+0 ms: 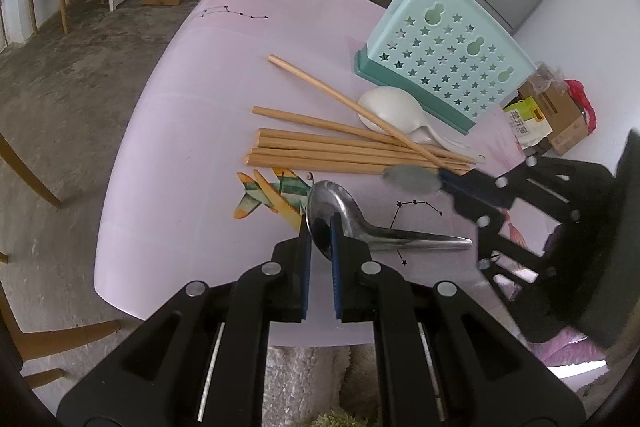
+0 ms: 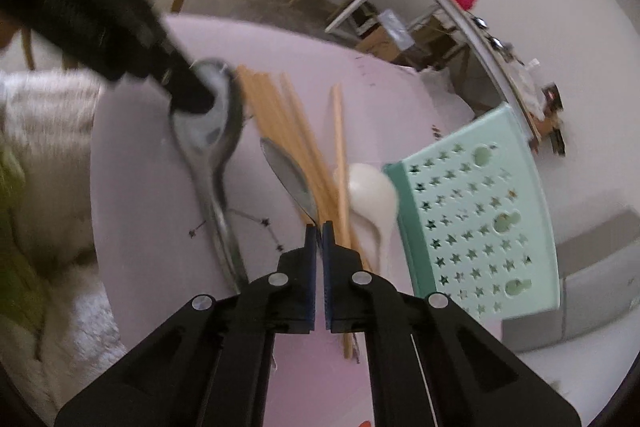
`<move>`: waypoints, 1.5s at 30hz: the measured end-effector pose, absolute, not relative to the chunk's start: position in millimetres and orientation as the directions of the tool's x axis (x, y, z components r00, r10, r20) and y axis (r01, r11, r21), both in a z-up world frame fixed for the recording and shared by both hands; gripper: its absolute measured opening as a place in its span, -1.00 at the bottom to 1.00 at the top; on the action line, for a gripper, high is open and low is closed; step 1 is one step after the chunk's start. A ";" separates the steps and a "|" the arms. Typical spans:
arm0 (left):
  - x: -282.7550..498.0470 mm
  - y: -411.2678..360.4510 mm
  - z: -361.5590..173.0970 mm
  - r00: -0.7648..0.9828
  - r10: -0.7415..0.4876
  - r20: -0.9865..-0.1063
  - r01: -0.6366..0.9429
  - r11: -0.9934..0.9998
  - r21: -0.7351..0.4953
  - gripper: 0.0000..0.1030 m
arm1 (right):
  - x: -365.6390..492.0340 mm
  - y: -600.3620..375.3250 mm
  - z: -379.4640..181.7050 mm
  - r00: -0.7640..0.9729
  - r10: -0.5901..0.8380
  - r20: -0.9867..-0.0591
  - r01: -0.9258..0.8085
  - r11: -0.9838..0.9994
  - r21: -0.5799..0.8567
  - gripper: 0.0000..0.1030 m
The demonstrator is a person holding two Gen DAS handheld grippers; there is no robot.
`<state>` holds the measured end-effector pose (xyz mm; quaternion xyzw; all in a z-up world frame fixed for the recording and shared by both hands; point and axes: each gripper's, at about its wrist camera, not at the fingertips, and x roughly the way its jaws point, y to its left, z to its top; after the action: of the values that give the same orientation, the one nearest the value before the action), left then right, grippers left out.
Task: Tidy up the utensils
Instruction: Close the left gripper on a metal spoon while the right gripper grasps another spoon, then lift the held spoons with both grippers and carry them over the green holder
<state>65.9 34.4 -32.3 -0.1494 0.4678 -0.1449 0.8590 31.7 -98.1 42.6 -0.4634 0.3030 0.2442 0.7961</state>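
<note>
Pink cloth covers the desk (image 1: 168, 131). On it, the left gripper (image 1: 320, 227) pinches the bowl of a large metal spoon (image 1: 384, 235) between its fingers. The right gripper (image 2: 319, 227) has its fingers closed narrow on the handle of a small spoon (image 2: 290, 173). Just beyond both lie wooden chopsticks (image 1: 340, 151), a white spoon (image 1: 390, 107) and a tipped mint basket (image 1: 444, 59).

Seven chopsticks (image 1: 352, 149); two metal spoons (image 1: 360, 223); one white spoon (image 1: 394, 111); one holder (image 1: 444, 67).
</note>
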 end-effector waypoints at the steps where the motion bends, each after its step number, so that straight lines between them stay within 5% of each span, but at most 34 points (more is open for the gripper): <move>1: 65.5 34.5 -32.2 0.522 -0.387 -0.760 0.108 0.914 -0.392 -0.85 | 31.8 -100.9 47.9 0.699 0.116 -0.705 -0.662 0.478 -0.577 -0.95; 12: 58.4 40.4 -24.2 0.580 -0.356 -0.733 0.089 0.922 -0.377 -0.87 | 57.6 -142.6 109.3 0.708 0.291 -0.643 -0.518 0.833 -0.193 -0.95; 20: 56.9 41.7 -19.5 0.601 -0.345 -0.721 0.090 0.925 -0.368 -0.88 | 82.5 -199.6 146.6 0.772 0.387 -0.504 -0.367 0.919 0.142 -0.95; 35: 56.5 42.0 -8.4 0.630 -0.341 -0.697 0.117 0.930 -0.349 -0.90 | 120.4 -292.8 232.4 0.879 0.431 -0.204 -0.365 0.883 0.295 -0.95; 45: 55.5 51.4 15.8 0.663 -0.351 -0.661 0.130 0.924 -0.361 -0.97 | 184.1 -313.7 214.1 0.884 0.404 -0.235 -0.325 0.893 0.311 -0.95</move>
<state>55.5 51.4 15.8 -0.1428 0.3881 -0.1335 0.9007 184.1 -313.7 214.1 0.1327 0.1482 0.1895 0.9615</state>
